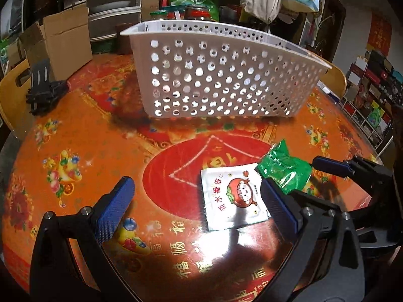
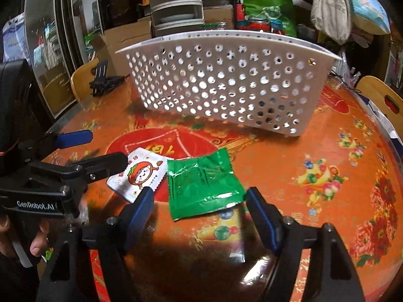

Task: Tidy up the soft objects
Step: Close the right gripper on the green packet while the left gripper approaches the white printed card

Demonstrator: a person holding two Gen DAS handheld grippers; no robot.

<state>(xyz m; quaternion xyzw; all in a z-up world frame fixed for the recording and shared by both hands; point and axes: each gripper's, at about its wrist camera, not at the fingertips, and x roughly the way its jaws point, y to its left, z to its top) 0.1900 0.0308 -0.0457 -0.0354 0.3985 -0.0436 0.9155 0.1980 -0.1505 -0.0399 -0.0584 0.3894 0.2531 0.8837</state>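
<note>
On the orange patterned worktop point(image 1: 83, 136), a white packet point(image 1: 233, 196) printed with a cartoon tomato lies flat beside a green foil packet point(image 2: 204, 186), their edges nearly touching, both in front of a white perforated basket point(image 1: 216, 75). The left gripper point(image 1: 196, 206) has its jaws wide apart over the white packet. The right gripper point(image 2: 200, 216) is likewise spread, flanking the green packet's near edge without clamping it.

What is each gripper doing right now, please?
Left gripper: open, holding nothing, over the white packet.
Right gripper: open, holding nothing, fingers either side of the green packet.
</note>
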